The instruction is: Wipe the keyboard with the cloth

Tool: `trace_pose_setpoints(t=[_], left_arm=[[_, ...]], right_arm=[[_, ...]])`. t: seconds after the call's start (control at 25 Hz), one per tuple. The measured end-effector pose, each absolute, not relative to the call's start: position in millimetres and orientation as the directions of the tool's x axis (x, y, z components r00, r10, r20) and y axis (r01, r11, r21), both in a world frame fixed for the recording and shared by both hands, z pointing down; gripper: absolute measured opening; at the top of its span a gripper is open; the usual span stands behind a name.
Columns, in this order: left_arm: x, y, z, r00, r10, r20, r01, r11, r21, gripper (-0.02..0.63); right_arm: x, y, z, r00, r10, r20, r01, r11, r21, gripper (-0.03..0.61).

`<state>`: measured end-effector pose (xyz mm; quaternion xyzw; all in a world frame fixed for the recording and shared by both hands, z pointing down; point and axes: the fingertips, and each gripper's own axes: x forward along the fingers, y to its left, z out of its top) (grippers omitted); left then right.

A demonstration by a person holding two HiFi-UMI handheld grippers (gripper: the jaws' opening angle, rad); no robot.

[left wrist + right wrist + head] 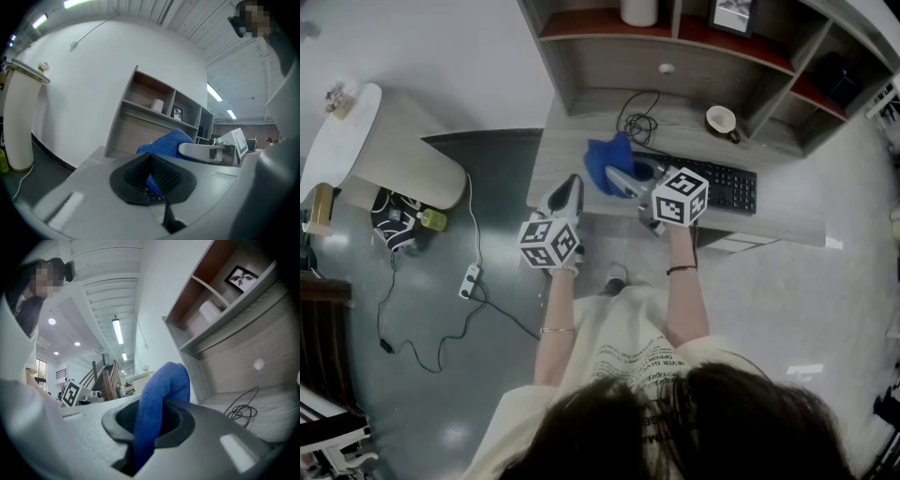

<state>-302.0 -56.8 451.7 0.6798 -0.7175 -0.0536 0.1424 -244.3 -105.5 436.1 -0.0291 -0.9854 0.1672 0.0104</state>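
A blue cloth (pixel 602 157) hangs bunched above the grey desk (pixel 572 122), just left of the black keyboard (pixel 727 186). My right gripper (pixel 619 176) is shut on it. In the right gripper view the cloth (pixel 166 380) runs up between the jaws of that gripper (pixel 150 413) and droops over their tip. My left gripper (pixel 574 180) sits at the desk's front edge, close to the cloth's left side. Its jaws (pixel 151 161) stand together. A sliver of blue shows between the pads; I cannot tell whether it is pinched. The cloth (pixel 164 140) rises right behind them.
A coiled black cable (pixel 639 122) and a small cup (pixel 721 119) lie behind the keyboard. Shelves above hold a paper roll (pixel 638 11) and a picture frame (pixel 733 14). On the floor at left are a power strip (pixel 470 279) and a round white table (pixel 356 141).
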Motion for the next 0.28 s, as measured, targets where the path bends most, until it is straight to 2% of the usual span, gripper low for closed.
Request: trace_pose_setpoints(t=[0.28], left_arm=[[-297.5, -53.5, 448.1, -0.038, -0.991, 0.129, -0.962, 0.071, 0.264, -0.003]], right_arm=[[-240.1, -102.5, 432.6, -0.998, 0.060, 0.004, 0.055, 0.943, -0.330, 0.052]])
